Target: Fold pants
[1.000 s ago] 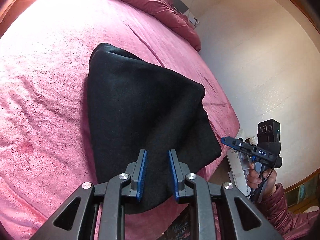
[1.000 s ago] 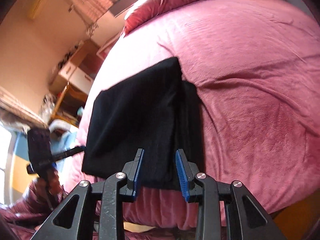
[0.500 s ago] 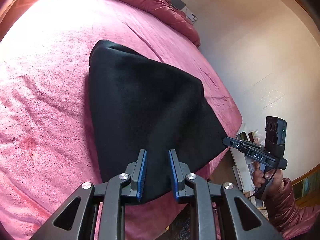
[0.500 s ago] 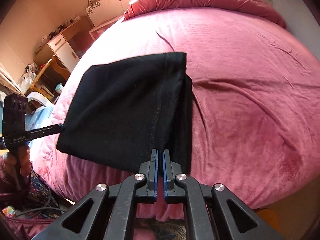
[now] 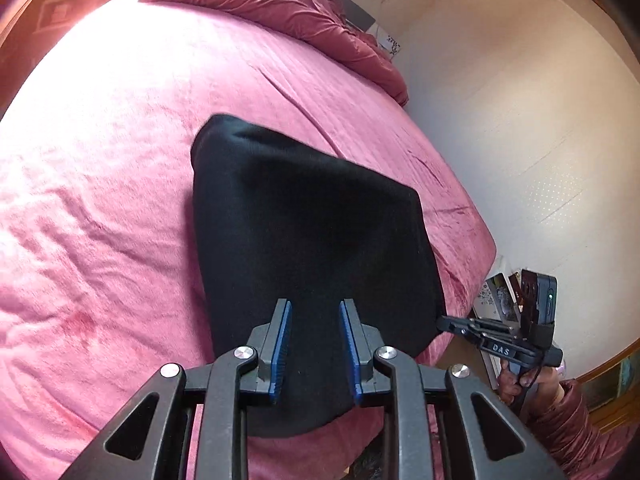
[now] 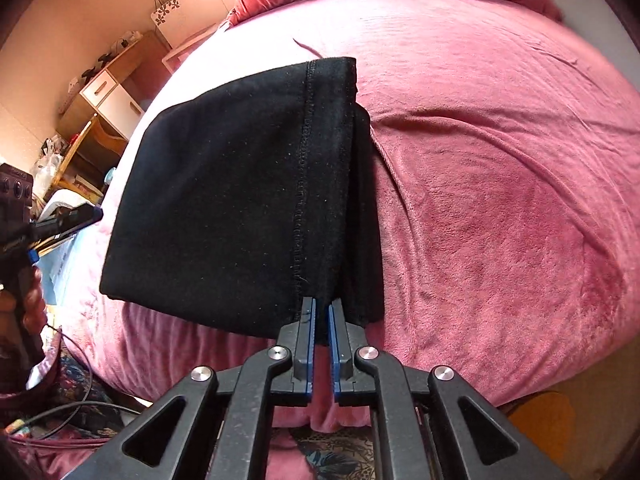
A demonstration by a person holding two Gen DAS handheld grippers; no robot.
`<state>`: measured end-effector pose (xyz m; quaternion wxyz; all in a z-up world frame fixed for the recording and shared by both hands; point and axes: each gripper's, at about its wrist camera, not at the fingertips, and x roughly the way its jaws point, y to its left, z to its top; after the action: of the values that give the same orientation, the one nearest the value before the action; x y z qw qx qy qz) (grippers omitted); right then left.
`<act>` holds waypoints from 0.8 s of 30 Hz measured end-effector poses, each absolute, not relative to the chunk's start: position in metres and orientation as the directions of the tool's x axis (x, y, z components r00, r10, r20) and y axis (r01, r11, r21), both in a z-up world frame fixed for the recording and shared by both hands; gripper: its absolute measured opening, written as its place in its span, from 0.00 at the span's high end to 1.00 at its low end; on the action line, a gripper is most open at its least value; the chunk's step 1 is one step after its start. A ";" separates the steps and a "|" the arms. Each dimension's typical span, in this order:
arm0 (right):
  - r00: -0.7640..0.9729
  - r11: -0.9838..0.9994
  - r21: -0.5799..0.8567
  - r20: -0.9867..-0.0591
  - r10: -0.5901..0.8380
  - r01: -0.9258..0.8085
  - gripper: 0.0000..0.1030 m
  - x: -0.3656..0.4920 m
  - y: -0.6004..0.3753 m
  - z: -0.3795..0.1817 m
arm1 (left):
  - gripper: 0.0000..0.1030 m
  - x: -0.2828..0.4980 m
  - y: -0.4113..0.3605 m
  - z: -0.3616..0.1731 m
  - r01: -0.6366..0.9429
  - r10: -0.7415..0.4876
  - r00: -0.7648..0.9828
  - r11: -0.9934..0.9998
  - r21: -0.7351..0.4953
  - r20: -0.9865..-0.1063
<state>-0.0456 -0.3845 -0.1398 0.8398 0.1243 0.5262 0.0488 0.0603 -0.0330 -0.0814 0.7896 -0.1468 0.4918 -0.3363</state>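
Note:
The black pants (image 5: 304, 240) lie folded into a compact stack on the pink bed, near its front edge. They also show in the right wrist view (image 6: 240, 200), with a stitched seam running down the top layer. My left gripper (image 5: 315, 308) is open and empty, its fingers hovering over the near part of the stack. My right gripper (image 6: 322, 306) has its jaws nearly together with a narrow gap, at the near edge of the pants; no cloth shows between them. It also appears at the right in the left wrist view (image 5: 444, 322).
The pink bedspread (image 6: 500, 200) covers the bed, with a bunched red duvet (image 5: 288, 4) at the far end. A cream wall (image 5: 520, 140) is on the right. A wooden desk and drawers (image 6: 100, 100) stand left of the bed. Cables lie on the floor (image 6: 80, 408).
My right gripper closed from wide open to nearly shut and moved up to the near edge of the pants. My left gripper stayed open and drew back slightly.

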 end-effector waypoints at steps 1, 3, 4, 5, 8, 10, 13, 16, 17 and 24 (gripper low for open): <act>0.456 0.962 0.270 -0.863 0.219 0.049 0.89 -0.046 -0.387 -0.134 | 0.76 0.065 -0.030 -0.080 0.387 -0.673 0.306 0.734 -0.558 -0.673; 0.495 0.957 0.286 -0.838 0.228 0.044 0.83 -0.047 -0.391 -0.120 | 0.76 0.078 -0.028 -0.071 0.389 -0.660 0.336 0.747 -0.539 -0.672; 0.511 0.958 0.283 -0.830 0.224 0.041 0.80 -0.045 -0.392 -0.113 | 0.76 0.084 -0.029 -0.067 0.390 -0.648 0.355 0.758 -0.523 -0.674; 0.524 0.961 0.276 -0.823 0.218 0.033 0.78 -0.041 -0.391 -0.107 | 0.76 0.090 -0.031 -0.063 0.392 -0.640 0.370 0.765 -0.512 -0.674; 0.562 0.962 0.271 -0.796 0.225 -0.001 0.77 -0.021 -0.380 -0.090 | 0.76 0.106 -0.039 -0.059 0.381 -0.607 0.402 0.792 -0.477 -0.686; 0.572 0.963 0.269 -0.788 0.227 -0.011 0.71 0.000 -0.371 -0.085 | 0.76 0.115 -0.047 -0.058 0.367 -0.569 0.424 0.819 -0.440 -0.705; 0.573 0.968 0.249 -0.793 0.206 -0.004 0.55 0.028 -0.357 -0.085 | 0.76 0.125 -0.059 -0.062 0.351 -0.532 0.435 0.843 -0.407 -0.727; 0.565 0.969 0.244 -0.805 0.182 0.035 0.55 0.052 -0.357 -0.092 | 0.76 0.132 -0.064 -0.074 0.340 -0.490 0.428 0.866 -0.367 -0.759; 0.561 0.968 0.245 -0.809 0.175 0.050 0.55 0.058 -0.359 -0.095 | 0.76 0.133 -0.068 -0.078 0.339 -0.468 0.430 0.876 -0.343 -0.772; 0.522 0.968 0.219 -0.844 0.124 0.124 0.55 0.071 -0.366 -0.125 | 0.76 0.133 -0.093 -0.111 0.313 -0.348 0.445 0.924 -0.221 -0.825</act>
<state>0.0709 -0.3663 -0.1253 0.8629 0.1271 0.4891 0.0001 0.1330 -0.0928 -0.1105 0.8499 -0.0179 0.4895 -0.1942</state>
